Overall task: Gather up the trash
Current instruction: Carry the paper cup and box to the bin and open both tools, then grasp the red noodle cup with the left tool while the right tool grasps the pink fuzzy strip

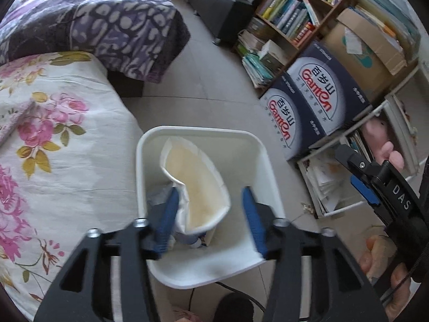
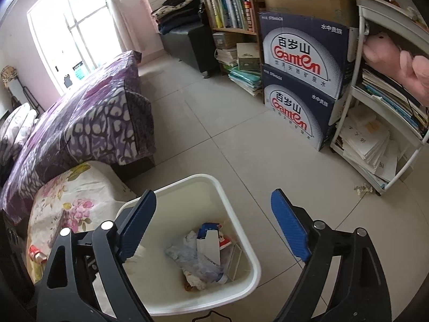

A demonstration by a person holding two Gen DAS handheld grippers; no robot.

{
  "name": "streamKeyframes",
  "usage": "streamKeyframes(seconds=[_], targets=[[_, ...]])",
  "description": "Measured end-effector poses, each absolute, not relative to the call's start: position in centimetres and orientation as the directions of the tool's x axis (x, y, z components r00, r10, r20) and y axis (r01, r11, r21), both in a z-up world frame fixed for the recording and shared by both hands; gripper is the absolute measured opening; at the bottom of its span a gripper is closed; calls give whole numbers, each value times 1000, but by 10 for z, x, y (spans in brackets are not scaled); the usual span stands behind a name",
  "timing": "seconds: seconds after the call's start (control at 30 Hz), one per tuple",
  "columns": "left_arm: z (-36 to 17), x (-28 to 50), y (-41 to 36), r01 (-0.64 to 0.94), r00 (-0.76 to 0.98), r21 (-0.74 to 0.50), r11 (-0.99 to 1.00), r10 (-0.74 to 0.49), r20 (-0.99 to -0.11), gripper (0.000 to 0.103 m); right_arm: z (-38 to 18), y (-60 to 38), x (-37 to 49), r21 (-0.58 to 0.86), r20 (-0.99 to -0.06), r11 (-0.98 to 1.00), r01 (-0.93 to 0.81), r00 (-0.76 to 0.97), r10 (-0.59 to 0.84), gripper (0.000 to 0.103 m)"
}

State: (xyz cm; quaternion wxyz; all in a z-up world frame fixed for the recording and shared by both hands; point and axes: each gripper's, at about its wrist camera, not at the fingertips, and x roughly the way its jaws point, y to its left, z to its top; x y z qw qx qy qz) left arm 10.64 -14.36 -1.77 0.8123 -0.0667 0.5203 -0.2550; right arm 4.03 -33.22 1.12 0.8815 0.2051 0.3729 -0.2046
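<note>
A: L tongs, left gripper [image 1: 210,214]. Status?

B: Jaws partway apart, not clamping. The stained paper [image 1: 198,185] hangs between them. Its edge is against the 9 o'clock finger, w/ a clear gap to the 3 o'clock finger. I'd call it loose.

A: Where's it sit vs the bin?

B: Over the white bin [image 1: 203,131], inside the rim. The paper's long axis runs approx 11 to 5 in the left wrist view, curled. Most of it lies at 12 from the fingertips, so prob it just drops in.

A: R side?

B: Right gripper [image 2: 213,201] is wide open w/ nothing in it, also above the bin [image 2: 249,268]. Other rubbish [image 2: 203,255] already lies on the bottom.

A: Anything left to grab?

B: Maybe a small crumpled scrap [image 2: 362,189] on the floor at approx 2 o'clock from the R tongs, just beside the foot of the white rack [image 2: 346,107]. R hand's nearer to it, so that's my pick. Can't tell what the scrap is.
</note>
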Motion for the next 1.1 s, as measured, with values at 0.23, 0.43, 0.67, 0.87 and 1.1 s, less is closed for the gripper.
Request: streamKeyframes(seconds=[0.23,0.43,0.67,0.87,1.1], targets=[[-16,103,-150,362,338,-346,866,-468,-817,56,12,-339,37,216,-739,813,540,635,-225,88],[-14,105,-137,335,390,-272,902,-396,-831,68,8,-332,42,201,-751,825,528,624,-217,91],[-15,110,-101,252,471,-142,957,-249,-846,83,2,-304,55,177,-769,857,484,611,-187,94],[-22,124,-46,81,502,-13,997,-52,-864,85,-4,-273,70,154,-782,886,437,602,-161,94],[-32,146,55,-216,454,82,973,175,-874,85,-15,-234,90,165,-801,910,380,590,-101,94]])
